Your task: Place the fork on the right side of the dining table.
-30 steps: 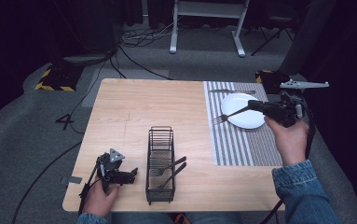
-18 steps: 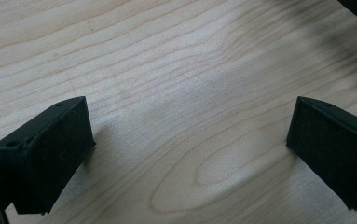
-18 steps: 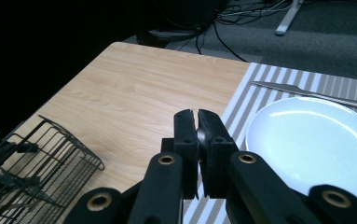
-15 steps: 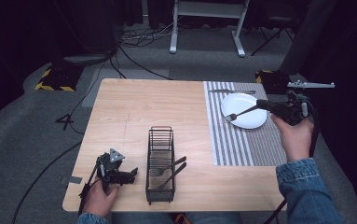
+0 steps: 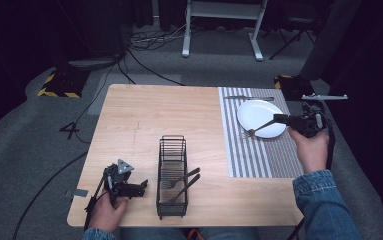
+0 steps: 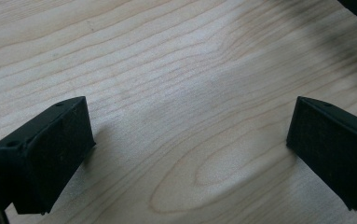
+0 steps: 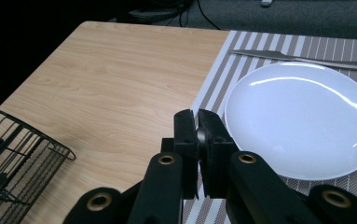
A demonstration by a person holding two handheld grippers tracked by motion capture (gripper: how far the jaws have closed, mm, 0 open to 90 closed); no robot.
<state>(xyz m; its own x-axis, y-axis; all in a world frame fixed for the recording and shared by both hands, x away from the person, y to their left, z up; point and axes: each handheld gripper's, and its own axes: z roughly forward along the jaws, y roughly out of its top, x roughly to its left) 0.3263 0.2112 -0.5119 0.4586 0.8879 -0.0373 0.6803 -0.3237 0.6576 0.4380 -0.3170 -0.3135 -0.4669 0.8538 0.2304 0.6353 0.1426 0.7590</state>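
Observation:
My right gripper (image 5: 279, 119) is shut on the handle of a metal fork (image 5: 259, 127). The fork reaches left across the near edge of the white plate (image 5: 256, 110), and its tines hang over the striped placemat (image 5: 259, 155). In the right gripper view the jaws (image 7: 197, 126) are pressed together with a sliver of metal between them, and the plate (image 7: 302, 116) lies just ahead. My left gripper (image 5: 141, 186) rests open at the table's near left corner beside the wire rack (image 5: 171, 150). Bare wood shows between its wide-apart jaws (image 6: 190, 154).
The black wire rack (image 7: 13, 163) holds two utensils (image 5: 181, 182). A knife (image 5: 249, 98) lies on the mat beyond the plate, and the knife (image 7: 302, 58) is also in the right gripper view. The wooden table (image 5: 149, 115) stretches between the rack and the mat.
My right hand has sunk a little with the fork, bringing the tines lower at the plate's near-left edge. The left gripper has stayed put.

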